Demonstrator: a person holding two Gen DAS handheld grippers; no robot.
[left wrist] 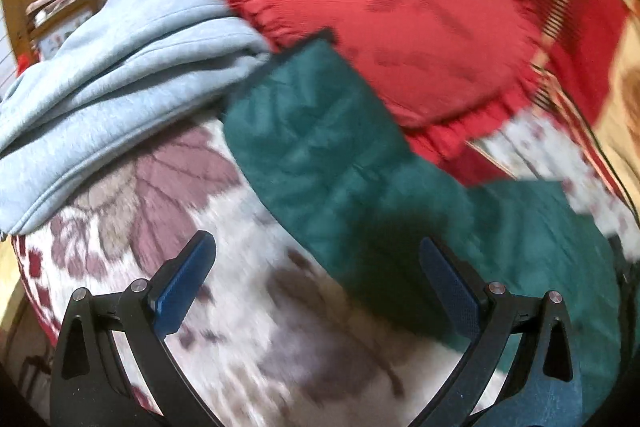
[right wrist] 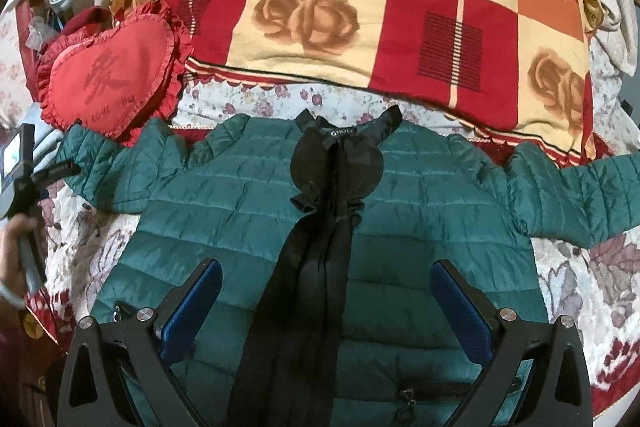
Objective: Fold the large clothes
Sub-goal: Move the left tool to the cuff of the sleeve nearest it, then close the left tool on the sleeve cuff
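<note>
On the bed: a green quilted jacket [right wrist: 400, 227] is laid flat on the flowered bedspread [right wrist: 580, 267], front side up, collar at the far side, both sleeves spread out to left and right.
Jacket details: a black placket [right wrist: 320, 267] runs down the middle; the collar lies open.
Left gripper [left wrist: 316, 287]: the fingers are spread wide and nothing is held; it hangs over the bedspread, just beside the jacket's left sleeve [left wrist: 320, 155].
Right gripper [right wrist: 326, 307]: the fingers are released too, empty, above the lower middle of the jacket.
Step in hand: it is judged that the folding is not yet begun and that the left sleeve is to be taken first.
How to do it well: the sleeve should be pinched near the cuff, through both layers of the slippery padded cloth, then carried across the chest and laid flat. The body should be pressed or held by the other gripper, so that it is not dragged.
Risk: the red heart cushion [left wrist: 380, 7] touches the sleeve end and could be caught.
Seen only in the left view: a light blue garment [left wrist: 120, 67] is piled left of the sleeve.
Seen only in the right view: the whole jacket, a checked quilt [right wrist: 360, 7] beyond it, and a hand [right wrist: 16, 251] holding the left tool.
</note>
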